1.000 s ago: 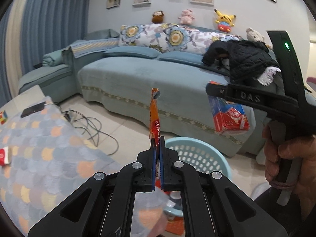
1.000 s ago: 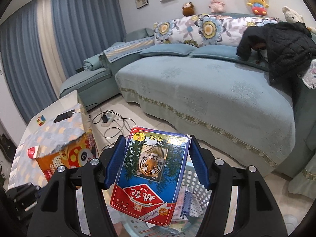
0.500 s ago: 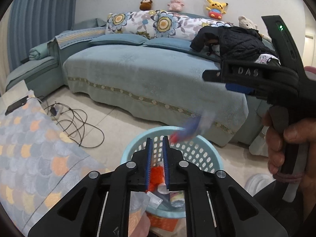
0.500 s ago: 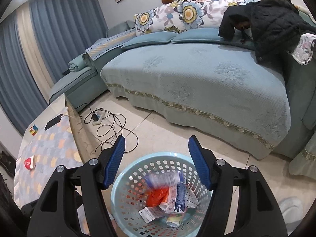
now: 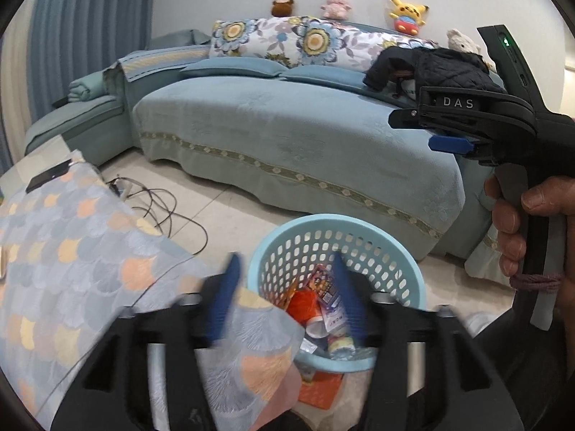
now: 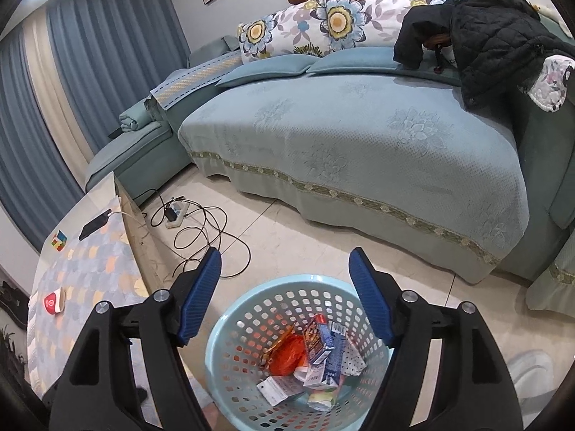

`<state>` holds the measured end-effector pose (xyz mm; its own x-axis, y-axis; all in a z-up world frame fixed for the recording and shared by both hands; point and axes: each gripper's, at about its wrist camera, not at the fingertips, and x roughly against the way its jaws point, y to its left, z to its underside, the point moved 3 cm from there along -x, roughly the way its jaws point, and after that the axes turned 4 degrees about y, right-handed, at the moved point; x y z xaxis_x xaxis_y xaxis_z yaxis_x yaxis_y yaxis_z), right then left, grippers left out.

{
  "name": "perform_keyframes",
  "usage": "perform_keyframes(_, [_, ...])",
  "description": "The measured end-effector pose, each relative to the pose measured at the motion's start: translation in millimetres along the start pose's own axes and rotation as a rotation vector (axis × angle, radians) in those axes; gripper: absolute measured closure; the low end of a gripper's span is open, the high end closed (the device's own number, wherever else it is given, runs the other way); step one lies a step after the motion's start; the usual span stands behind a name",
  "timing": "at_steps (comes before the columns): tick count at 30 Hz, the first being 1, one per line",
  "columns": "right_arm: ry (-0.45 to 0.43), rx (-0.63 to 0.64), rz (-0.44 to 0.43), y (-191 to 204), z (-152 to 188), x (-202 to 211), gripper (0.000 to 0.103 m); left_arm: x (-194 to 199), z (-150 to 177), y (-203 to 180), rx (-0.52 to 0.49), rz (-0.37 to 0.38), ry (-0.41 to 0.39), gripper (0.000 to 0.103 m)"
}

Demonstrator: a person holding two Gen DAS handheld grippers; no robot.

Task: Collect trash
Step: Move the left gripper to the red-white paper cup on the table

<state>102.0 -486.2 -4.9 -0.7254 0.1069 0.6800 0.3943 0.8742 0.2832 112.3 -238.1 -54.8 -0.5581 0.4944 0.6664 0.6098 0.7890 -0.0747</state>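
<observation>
A light blue perforated basket (image 6: 248,327) stands on the tiled floor and shows in the left wrist view (image 5: 359,240) too. It holds several pieces of trash: an orange wrapper (image 6: 287,353), a blue tiger-print box (image 6: 316,337) and small cartons. My right gripper (image 6: 285,294) is open and empty above the basket. My left gripper (image 5: 285,294) is open and empty, its blue fingers blurred, above the basket's near rim. The right gripper (image 5: 427,131) shows from the side at the right of the left wrist view.
A table with a scale-patterned cloth (image 6: 90,269) stands left of the basket, bearing a phone (image 6: 95,224), a small red-and-white item (image 6: 54,301) and a coloured block (image 6: 59,240). Cables and a power strip (image 6: 176,212) lie on the floor. A blue sofa (image 6: 359,136) with a black jacket (image 6: 496,43) is behind.
The right gripper opened and dropped the tiger-print box into the basket. The left gripper opened and released the orange wrapper, which now lies in the basket.
</observation>
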Motion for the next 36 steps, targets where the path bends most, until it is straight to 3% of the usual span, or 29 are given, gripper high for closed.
perform_keyframes(2, [0.005, -0.012, -0.012, 5, -2, 1, 0.029, 5, 3, 0, -0.006, -0.009, -0.008, 0.029])
perform_keyframes(7, [-0.003, -0.016, -0.044, 23, -5, 6, 0.024, 18, 12, 0, -0.074, -0.044, -0.009, 0.028])
perform_keyframes(15, [-0.012, 0.032, -0.082, 69, -4, 14, 0.022, 41, 28, 39, -0.059, -0.130, 0.009, 0.028])
perform_keyframes(20, [-0.005, 0.060, -0.098, 96, 0, 13, 0.021, 67, 37, 80, -0.039, -0.205, 0.011, 0.028])
perform_keyframes(30, [0.011, 0.177, -0.111, 166, 21, 6, 0.018, 103, 56, 148, -0.094, -0.377, 0.042, 0.028])
perform_keyframes(34, [0.021, 0.263, -0.146, 209, 35, 3, 0.018, 113, 66, 202, -0.044, -0.463, 0.050, 0.026])
perform_keyframes(36, [0.006, 0.315, -0.161, 232, 41, 5, 0.018, 119, 70, 242, 0.031, -0.529, 0.047, 0.026])
